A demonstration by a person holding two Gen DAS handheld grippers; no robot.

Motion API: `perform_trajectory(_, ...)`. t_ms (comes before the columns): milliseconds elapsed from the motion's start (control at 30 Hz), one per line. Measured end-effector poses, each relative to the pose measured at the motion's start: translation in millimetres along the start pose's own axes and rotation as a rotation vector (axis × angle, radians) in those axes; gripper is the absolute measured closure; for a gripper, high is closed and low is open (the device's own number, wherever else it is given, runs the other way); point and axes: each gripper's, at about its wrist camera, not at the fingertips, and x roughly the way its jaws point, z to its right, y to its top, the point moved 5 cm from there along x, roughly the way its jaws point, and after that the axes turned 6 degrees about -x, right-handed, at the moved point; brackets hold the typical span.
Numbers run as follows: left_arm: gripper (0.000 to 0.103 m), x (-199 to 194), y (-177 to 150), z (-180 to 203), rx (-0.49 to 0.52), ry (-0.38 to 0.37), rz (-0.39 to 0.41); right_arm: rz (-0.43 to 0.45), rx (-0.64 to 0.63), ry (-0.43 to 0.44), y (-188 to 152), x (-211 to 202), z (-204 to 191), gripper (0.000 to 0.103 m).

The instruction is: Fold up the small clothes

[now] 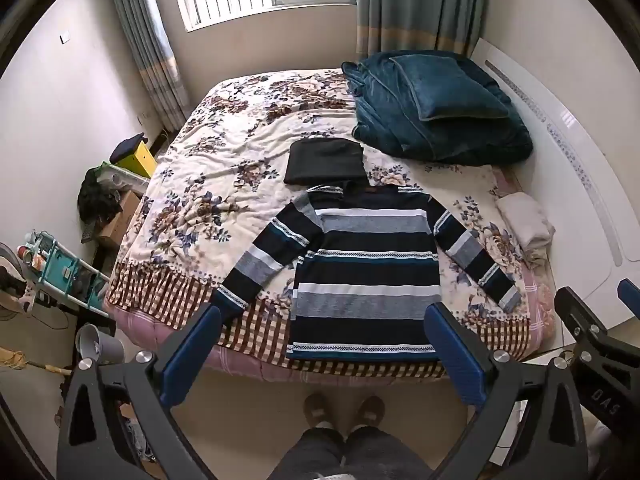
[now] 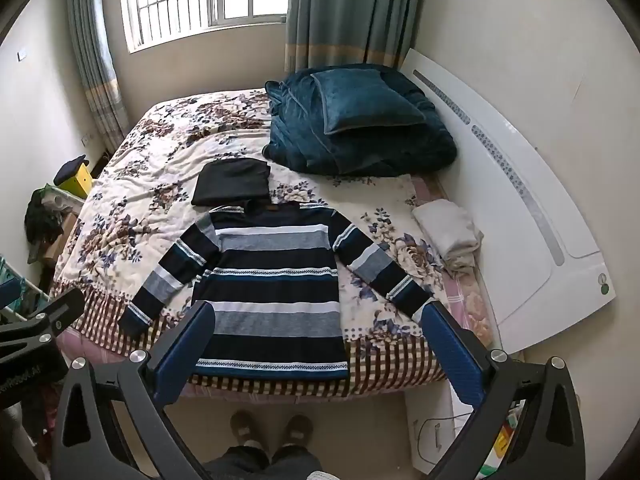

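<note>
Striped sweater (image 1: 366,276) lies flat near the bed (image 1: 224,152) edge, sleeves spread, black folded garment (image 1: 325,160) touching its collar; left gripper (image 1: 322,356) and right gripper (image 2: 316,354) both hover wide open, holding nothing

**A count of the bed**

One striped sweater (image 1: 364,276) lies spread flat. One folded black garment (image 1: 324,161) sits just beyond its collar. One teal quilt (image 1: 440,136) carries one teal pillow (image 1: 448,88). One folded pale cloth (image 1: 524,220) lies by the headboard. Two grippers, left (image 1: 324,356) and right (image 2: 316,352), both wide apart. Two curtains (image 1: 416,4).
</note>
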Motion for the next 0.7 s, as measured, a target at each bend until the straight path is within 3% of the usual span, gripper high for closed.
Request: perform_trajectory(700, 0.000, -4, 6, 4, -0.010, -0.017, 0.025, 0.015, 0.000, -0.010, 7, -14, 4, 0.000)
